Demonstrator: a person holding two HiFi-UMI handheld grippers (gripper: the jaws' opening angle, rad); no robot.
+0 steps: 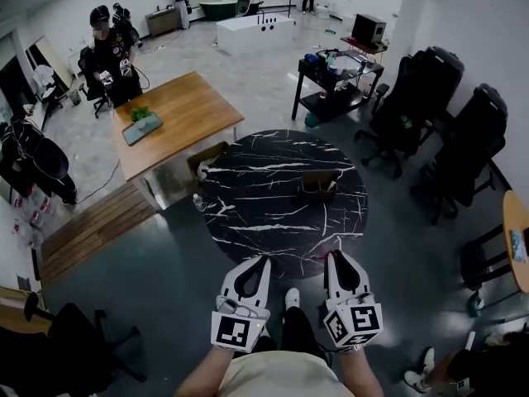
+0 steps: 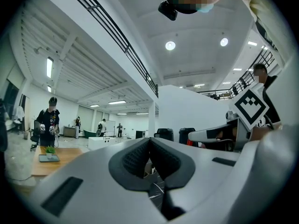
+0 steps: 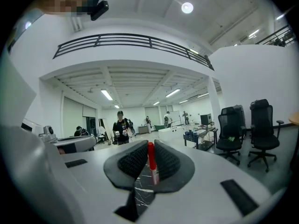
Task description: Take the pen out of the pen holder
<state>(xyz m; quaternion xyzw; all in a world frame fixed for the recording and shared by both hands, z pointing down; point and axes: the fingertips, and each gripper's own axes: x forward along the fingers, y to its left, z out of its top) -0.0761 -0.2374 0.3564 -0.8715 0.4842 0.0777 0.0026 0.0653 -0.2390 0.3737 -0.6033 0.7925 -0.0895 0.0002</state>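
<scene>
— Over the near edge of the round black marble table [image 1: 248, 213], what does the head view show?
— Both grippers side by side, tips pointing far: the left gripper [image 1: 264, 260] and the right gripper [image 1: 332, 255]. The brown pen holder [image 1: 317, 186] stands right of the table's middle, well apart from both.
— And the left gripper view?
— Its jaws are pressed together at the tips, with nothing between them.
— The right gripper view?
— Its jaws are clenched on a red pen [image 3: 151, 162]. It stands upright between the ribbed pads, red top at the tips, pale lower part against the marble.
</scene>
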